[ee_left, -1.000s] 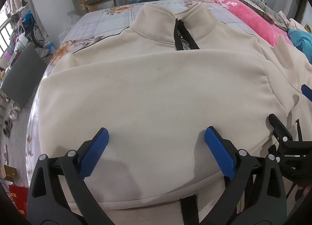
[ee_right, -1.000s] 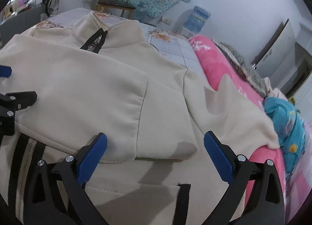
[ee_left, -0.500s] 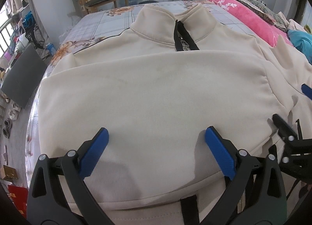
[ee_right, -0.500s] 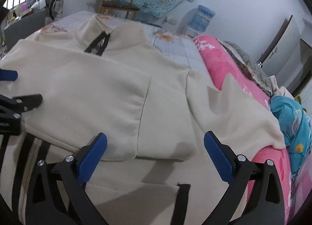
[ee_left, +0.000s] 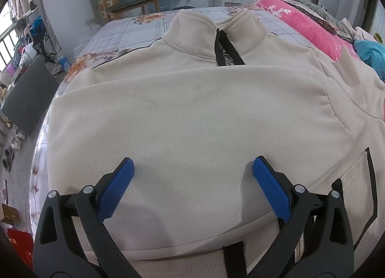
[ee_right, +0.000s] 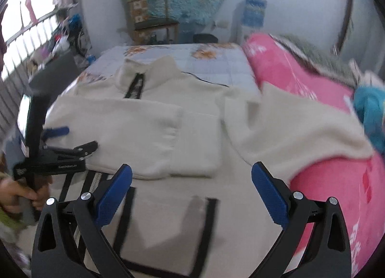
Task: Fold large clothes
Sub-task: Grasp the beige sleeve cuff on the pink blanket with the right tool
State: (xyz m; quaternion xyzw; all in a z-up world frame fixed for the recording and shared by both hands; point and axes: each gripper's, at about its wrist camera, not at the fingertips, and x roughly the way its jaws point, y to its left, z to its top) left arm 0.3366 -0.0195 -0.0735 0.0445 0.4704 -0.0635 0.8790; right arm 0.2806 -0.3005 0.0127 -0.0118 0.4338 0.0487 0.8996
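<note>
cream jacket [ee_left: 192, 114] on bed [ee_left: 134, 30], both tools spread (empty)

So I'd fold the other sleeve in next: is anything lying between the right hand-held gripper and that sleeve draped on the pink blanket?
Nothing visible. The right hand-held gripper is open above the cream jacket, and only jacket fabric lies between it and the sleeve on the pink blanket.

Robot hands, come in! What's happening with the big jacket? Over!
Left gripper open, right gripper open, both empty. Cream zip jacket flat on bed, one sleeve folded across, other sleeve lying on pink blanket.
</note>
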